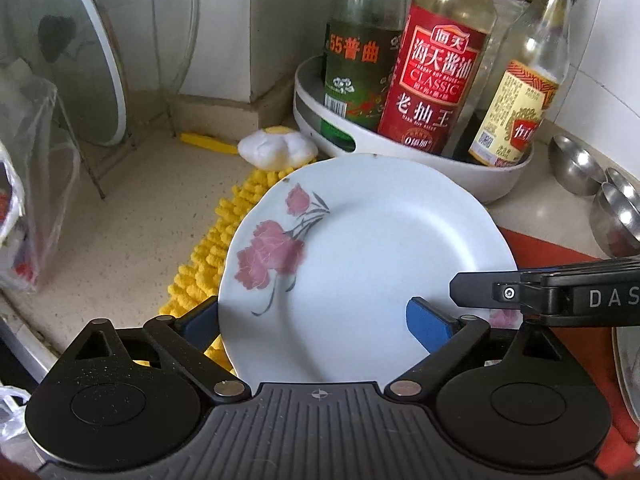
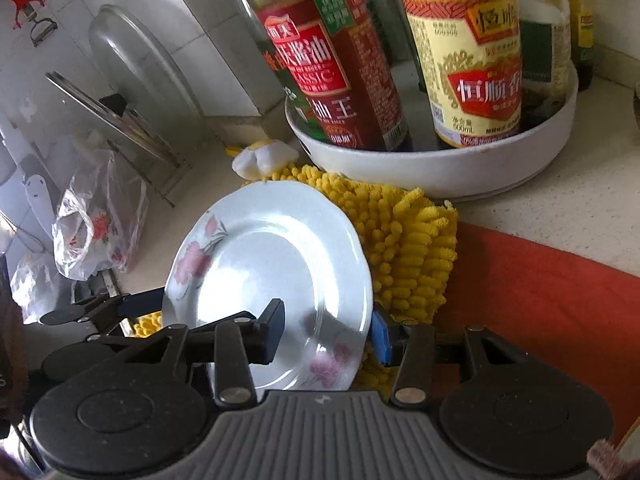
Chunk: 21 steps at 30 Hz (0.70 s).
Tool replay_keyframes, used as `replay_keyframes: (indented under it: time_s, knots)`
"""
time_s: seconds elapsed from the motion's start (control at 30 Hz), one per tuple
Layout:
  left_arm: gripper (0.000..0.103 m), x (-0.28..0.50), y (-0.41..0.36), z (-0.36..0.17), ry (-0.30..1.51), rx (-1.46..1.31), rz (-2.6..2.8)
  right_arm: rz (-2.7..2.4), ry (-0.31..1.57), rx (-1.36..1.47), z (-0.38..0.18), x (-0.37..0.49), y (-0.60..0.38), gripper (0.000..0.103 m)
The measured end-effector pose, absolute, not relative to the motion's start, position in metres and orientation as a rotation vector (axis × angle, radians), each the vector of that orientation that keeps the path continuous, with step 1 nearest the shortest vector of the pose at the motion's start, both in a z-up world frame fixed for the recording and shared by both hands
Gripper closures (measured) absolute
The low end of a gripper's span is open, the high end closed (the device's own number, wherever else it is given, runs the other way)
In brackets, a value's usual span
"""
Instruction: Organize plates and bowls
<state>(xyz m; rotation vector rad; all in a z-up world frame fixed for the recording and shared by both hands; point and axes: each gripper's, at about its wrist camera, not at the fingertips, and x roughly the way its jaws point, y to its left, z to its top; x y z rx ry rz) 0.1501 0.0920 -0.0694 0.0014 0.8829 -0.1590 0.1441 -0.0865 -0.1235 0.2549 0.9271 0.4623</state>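
Kitchen counter (image 1: 132, 216) with a flowered plate (image 1: 360, 264).
Both claws, left (image 1: 316, 320) and right (image 2: 326, 332), pinched its edge.

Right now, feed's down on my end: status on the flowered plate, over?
Left tool and right tool both straddle flowered plate, grip unconfirmed. Plate over yellow mat. Bottle tray close behind.

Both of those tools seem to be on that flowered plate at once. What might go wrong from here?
1. Both the left tool and the right tool straddle the flowered plate; pulling in different directions might make it slip or chip.
2. The white tray of tall sauce bottles stands close behind; pushing the plate forward might knock them.
3. The plate appears to sit partly over the yellow mat, an uneven surface, so it may rock.
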Motion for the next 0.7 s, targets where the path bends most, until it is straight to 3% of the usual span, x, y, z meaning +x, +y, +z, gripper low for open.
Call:
replay_keyframes:
  time_s: [0.7]
  knots:
    - [0.005,0.138,0.074,-0.048,0.817,0.042,-0.163,0.434,0.862,0.283,-0.108,0.124,-0.102,0.061]
